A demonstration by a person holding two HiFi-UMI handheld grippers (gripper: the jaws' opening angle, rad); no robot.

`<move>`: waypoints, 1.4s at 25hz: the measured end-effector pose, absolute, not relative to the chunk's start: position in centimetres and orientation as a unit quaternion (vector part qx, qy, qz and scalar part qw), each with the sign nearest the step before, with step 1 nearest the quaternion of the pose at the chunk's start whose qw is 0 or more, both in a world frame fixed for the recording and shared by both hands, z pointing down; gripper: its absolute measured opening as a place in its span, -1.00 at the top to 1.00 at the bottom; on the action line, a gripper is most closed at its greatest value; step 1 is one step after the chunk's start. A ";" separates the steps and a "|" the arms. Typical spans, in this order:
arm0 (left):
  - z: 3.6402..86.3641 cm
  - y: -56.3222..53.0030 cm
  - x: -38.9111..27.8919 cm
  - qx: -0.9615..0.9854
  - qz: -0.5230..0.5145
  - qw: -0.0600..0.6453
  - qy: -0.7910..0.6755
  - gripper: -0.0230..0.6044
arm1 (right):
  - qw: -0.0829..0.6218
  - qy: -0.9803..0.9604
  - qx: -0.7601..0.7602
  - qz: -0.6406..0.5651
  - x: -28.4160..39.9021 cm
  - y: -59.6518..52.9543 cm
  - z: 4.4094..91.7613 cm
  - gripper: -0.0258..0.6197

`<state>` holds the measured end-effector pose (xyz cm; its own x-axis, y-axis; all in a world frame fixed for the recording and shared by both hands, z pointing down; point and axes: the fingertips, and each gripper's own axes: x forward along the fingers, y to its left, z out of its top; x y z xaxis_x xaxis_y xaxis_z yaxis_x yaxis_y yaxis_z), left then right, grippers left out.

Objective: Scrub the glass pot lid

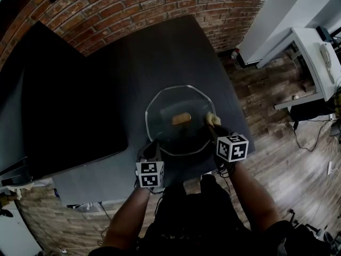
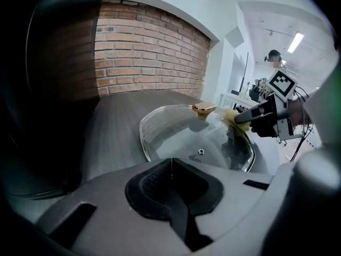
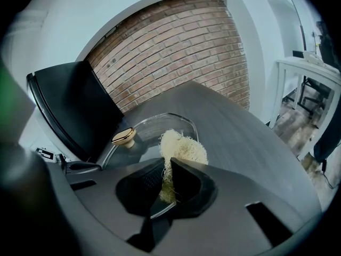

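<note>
Glass pot lid (image 1: 171,103) lies on the tabletop (image 1: 160,52), apparently mid-scrub. The right tool (image 3: 168,170) pinches a fibrous scrubber (image 3: 185,148) against it; the left tool (image 2: 171,167) is pressed together, empty. The next move likely calls for firm sweeps across the glass.

The left gripper (image 2: 171,167) and right gripper (image 3: 168,177) share matt grey moulded bodies with black ribbed jaw pads (image 3: 140,180); each bears a white marker cube (image 1: 149,174) printed with black squares; the person's clothing (image 1: 186,217) looks dark, possibly black, leaving forearms bare.
</note>
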<state>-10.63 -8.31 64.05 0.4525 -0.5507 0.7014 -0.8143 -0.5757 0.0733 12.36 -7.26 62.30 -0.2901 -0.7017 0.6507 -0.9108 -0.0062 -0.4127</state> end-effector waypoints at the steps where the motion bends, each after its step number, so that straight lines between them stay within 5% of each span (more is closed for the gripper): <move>1: 64.1 -8.3 -10.6 0.827 0.322 0.205 -0.412 0.81 | 0.129 -0.692 0.583 0.406 12.5 -7.3 62.3 0.79; 14: 64.1 -8.2 -10.7 0.827 0.321 0.211 -0.411 0.81 | 0.142 -0.673 0.593 0.419 12.9 -7.3 62.5 0.79; 26: 64.4 -7.9 -10.4 0.827 0.312 0.223 -0.411 0.81 | 0.153 -0.769 0.543 0.300 7.9 -17.0 54.1 0.79; 35: 63.9 -7.9 -10.2 0.828 0.316 0.226 -0.404 0.81 | 0.269 -0.834 0.388 0.287 -0.7 -21.5 55.5 0.79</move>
<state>-10.15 -7.91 63.87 0.4739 -0.5260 0.7062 -0.8116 -0.5721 0.1185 -0.74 -21.53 55.53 -0.5545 -0.4926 0.6707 -0.8009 0.5346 -0.2696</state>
